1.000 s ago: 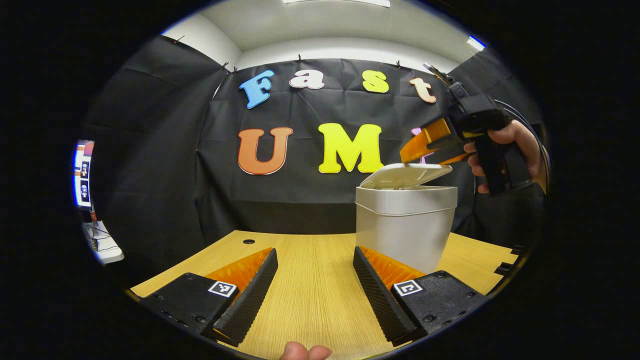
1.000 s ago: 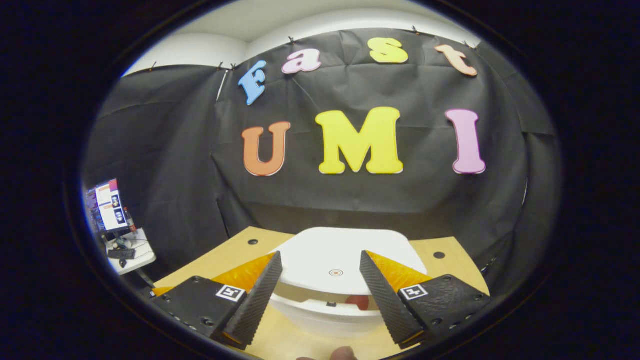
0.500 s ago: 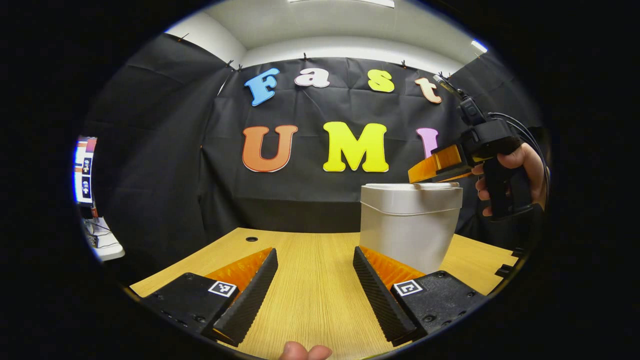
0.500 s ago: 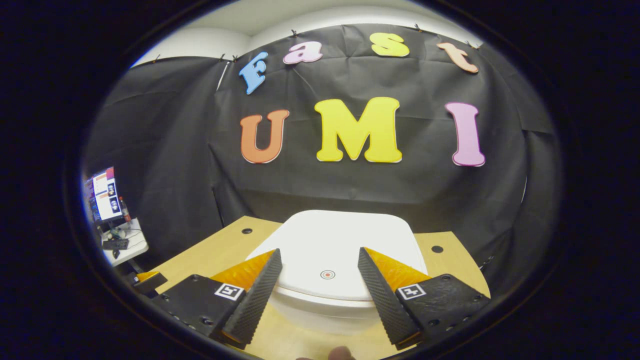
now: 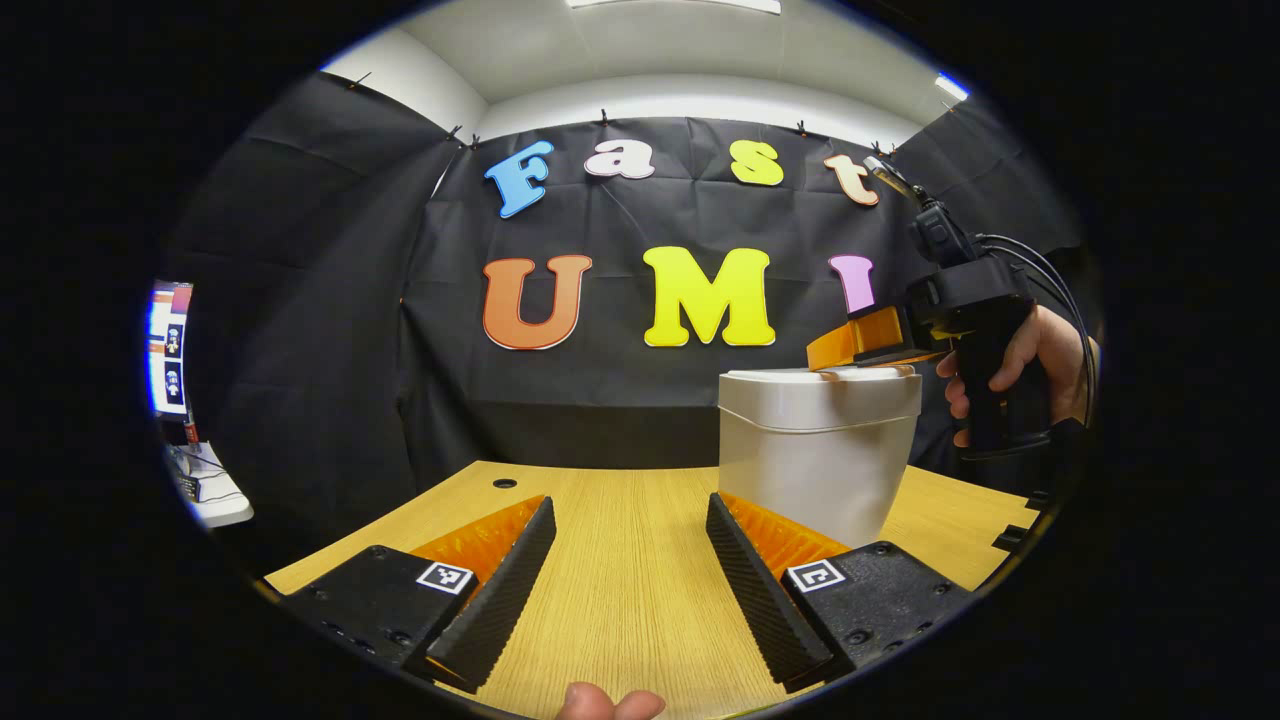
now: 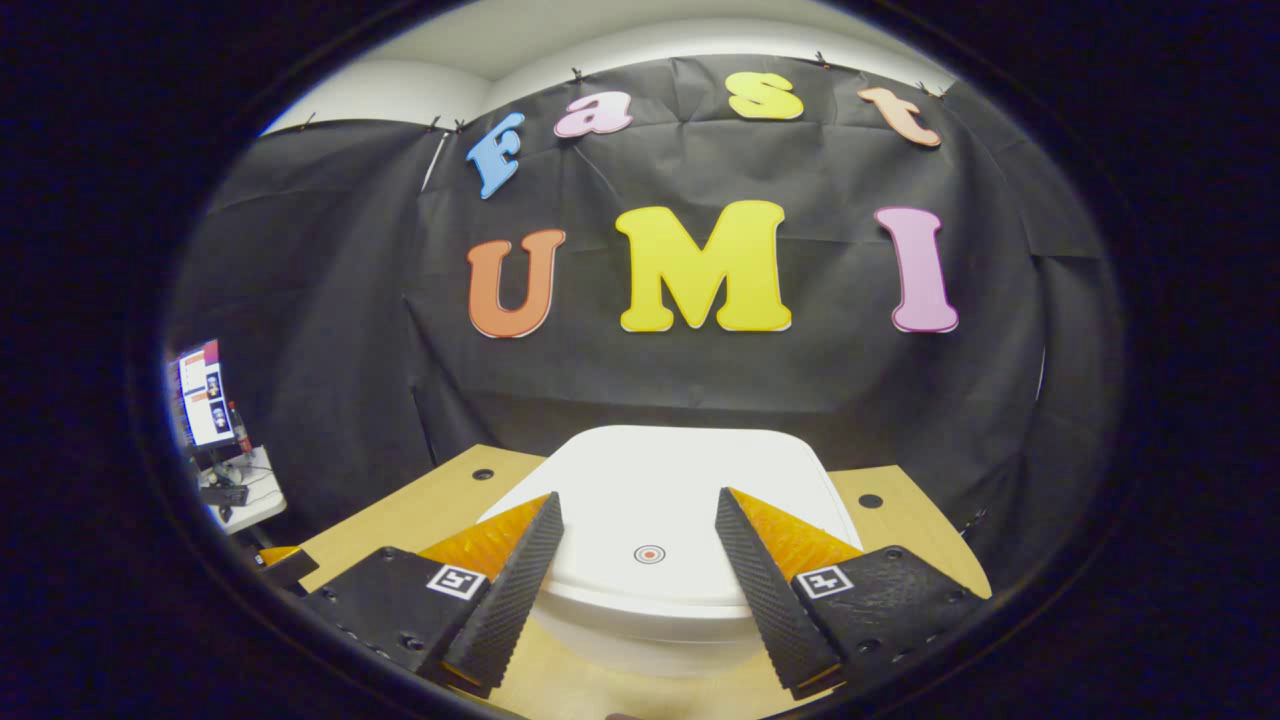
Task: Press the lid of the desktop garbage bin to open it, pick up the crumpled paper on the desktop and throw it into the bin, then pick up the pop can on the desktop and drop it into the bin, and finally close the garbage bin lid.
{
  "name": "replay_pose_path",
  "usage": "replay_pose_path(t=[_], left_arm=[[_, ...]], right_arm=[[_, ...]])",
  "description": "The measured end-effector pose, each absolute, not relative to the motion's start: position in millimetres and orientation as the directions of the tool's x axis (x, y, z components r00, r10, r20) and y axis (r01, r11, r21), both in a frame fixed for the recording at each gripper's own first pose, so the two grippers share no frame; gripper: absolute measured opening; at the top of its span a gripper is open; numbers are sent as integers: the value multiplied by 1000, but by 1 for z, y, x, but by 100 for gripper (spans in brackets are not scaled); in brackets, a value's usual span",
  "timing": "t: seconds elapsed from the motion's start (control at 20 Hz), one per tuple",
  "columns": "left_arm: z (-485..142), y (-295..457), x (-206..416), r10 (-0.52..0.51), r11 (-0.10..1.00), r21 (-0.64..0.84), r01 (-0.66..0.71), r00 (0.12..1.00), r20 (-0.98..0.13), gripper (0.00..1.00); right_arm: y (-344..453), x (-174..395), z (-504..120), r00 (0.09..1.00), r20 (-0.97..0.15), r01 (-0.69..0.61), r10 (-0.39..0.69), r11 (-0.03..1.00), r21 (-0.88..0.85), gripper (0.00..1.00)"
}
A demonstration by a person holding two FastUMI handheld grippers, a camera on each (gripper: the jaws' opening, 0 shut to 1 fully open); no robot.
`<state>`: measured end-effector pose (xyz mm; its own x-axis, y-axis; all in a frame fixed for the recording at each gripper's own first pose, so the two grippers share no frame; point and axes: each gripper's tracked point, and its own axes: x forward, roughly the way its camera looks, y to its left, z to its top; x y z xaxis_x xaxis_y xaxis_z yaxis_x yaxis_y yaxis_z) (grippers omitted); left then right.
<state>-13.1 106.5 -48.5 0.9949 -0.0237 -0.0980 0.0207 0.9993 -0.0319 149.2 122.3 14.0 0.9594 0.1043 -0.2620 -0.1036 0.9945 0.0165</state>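
A white desktop garbage bin (image 5: 815, 460) stands on the wooden desk (image 5: 620, 560) at the right of the left gripper view. Its lid (image 6: 660, 520) lies flat and closed, with a small red ring mark near the front. My right gripper (image 6: 638, 510) is open and rests on top of the lid, fingers spread either side of the mark. In the left gripper view that right gripper (image 5: 845, 352) sits on the lid, held by a hand (image 5: 1040, 350). My left gripper (image 5: 630, 515) is open, low over the desk, left of the bin, with nothing between its fingers.
Round cable holes (image 5: 505, 483) (image 6: 870, 500) are cut in the desk near its far edge. A side table with a monitor (image 6: 205, 395) stands beyond the desk's left side. The booth wall hangs close behind the bin.
The bin lid went from tilted up to flat and closed as my right gripper came down onto it. My left gripper stayed in place.
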Motion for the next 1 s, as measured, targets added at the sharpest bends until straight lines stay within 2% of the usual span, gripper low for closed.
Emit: replay_pose_path(t=[0.25,0.5,0.75,0.85,1.0], left_arm=[[-44,112,-16,-16,999,-30,13,995,-97,98],[-41,117,-18,-3,1000,-29,0,996,-93,98],[-24,126,-25,35,999,-9,-36,998,-51,98],[-20,122,-26,31,999,-13,-32,999,-31,98],[-23,113,-25,8,1000,-26,-9,999,-41,98]], right_arm=[[122,149,9,951,-281,-140,126,990,-32,99],[122,148,9,960,-253,-116,117,993,20,98],[123,148,26,986,-153,-72,68,997,-20,95],[119,145,31,988,-137,-68,65,997,-22,95],[109,135,57,997,-55,-56,56,998,7,95]])
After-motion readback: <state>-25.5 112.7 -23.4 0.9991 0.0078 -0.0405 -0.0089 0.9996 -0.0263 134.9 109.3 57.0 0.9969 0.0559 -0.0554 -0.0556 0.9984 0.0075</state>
